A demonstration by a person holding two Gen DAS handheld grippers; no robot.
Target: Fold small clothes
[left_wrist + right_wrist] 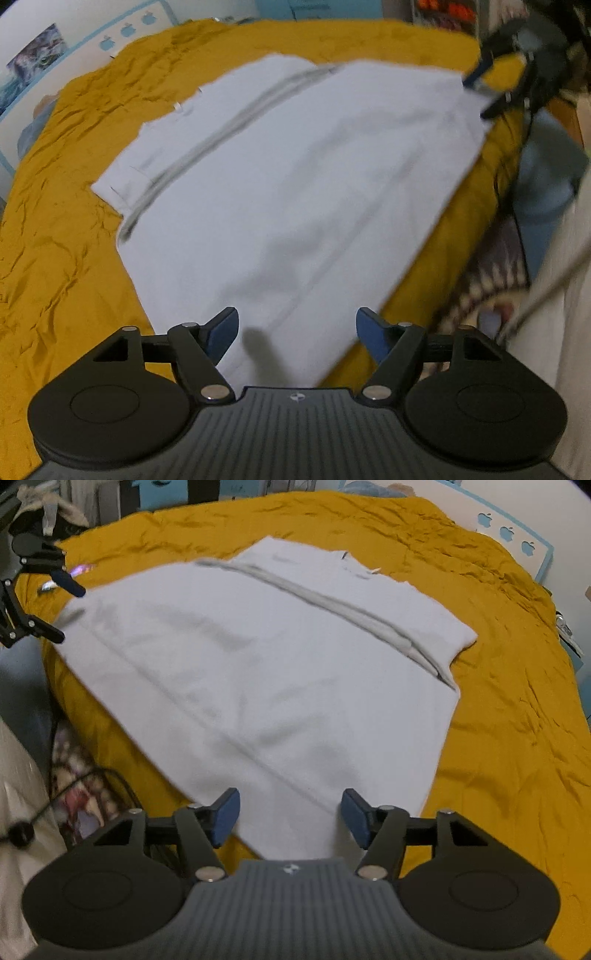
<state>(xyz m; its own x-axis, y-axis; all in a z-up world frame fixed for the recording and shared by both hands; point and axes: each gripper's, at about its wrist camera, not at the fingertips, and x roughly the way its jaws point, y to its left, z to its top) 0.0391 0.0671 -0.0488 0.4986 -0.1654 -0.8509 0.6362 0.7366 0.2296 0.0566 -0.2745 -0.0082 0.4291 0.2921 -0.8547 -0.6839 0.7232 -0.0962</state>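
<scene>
The white garment (280,177) lies folded flat on the mustard bed (55,221). Left gripper (297,332) and right gripper (290,818), jaws parted and empty, hang over its 6 o'clock corners; a careless regrasp could pinch one layer only and undo the fold.

Between the blue pads (225,334) of the black left gripper (297,332) lies a white garment (280,192) with a grey stripe (207,144) running along it, on the far left side from this claw. Under the garment is a mustard-yellow bedcover (62,206), plain and without pattern. The right gripper (290,818) is also black with blue pads (356,818). Far to the right of this claw there is a white board with a light blue border and light blue apple shapes (508,533).
</scene>
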